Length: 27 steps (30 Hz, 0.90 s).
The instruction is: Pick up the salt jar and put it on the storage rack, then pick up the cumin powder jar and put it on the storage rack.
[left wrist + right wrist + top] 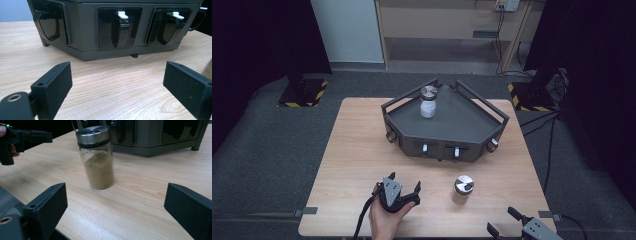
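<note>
Clearly, the main hazard was the brown jar (96, 157): tall, narrow and standing free on the table (347, 150) at about five o'clock from its centre, in front of the rack (444, 125). The right gripper (115, 210), jaws spread wide and empty, faced it from near the six o'clock edge; an off-centre approach would likely tip it. The left gripper (402, 192), equally spread, sat at the jar's nine o'clock and could clip it. A white jar (428, 102) stood on the rack, well apart.
</note>
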Tool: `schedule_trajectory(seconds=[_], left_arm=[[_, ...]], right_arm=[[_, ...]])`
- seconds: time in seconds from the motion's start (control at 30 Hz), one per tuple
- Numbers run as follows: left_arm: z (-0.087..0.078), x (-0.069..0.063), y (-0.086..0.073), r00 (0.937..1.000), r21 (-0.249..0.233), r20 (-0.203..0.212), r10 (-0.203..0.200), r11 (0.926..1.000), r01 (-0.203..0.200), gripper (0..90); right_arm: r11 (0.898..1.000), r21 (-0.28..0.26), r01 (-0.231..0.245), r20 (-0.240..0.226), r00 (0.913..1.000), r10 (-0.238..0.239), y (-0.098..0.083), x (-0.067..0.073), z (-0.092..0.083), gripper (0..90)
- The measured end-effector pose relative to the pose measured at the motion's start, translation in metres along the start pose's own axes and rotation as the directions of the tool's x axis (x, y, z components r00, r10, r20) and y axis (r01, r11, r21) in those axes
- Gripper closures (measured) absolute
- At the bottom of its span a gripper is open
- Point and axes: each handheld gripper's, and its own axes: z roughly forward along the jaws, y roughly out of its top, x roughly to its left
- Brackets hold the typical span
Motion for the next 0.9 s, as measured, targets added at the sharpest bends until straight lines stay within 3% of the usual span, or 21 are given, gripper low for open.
schedule_trajectory(seconds=[0.9], left_arm=[[0.0006, 0.0014, -0.0014, 0.9999, 0.006, -0.016, -0.001, 1.0000, 0.001, 7.4]], right_arm=[[1.000, -0.008, 0.009, 0.006, 0.9999, -0.009, -0.0003, 0.0010, -0.0038, 5.2]])
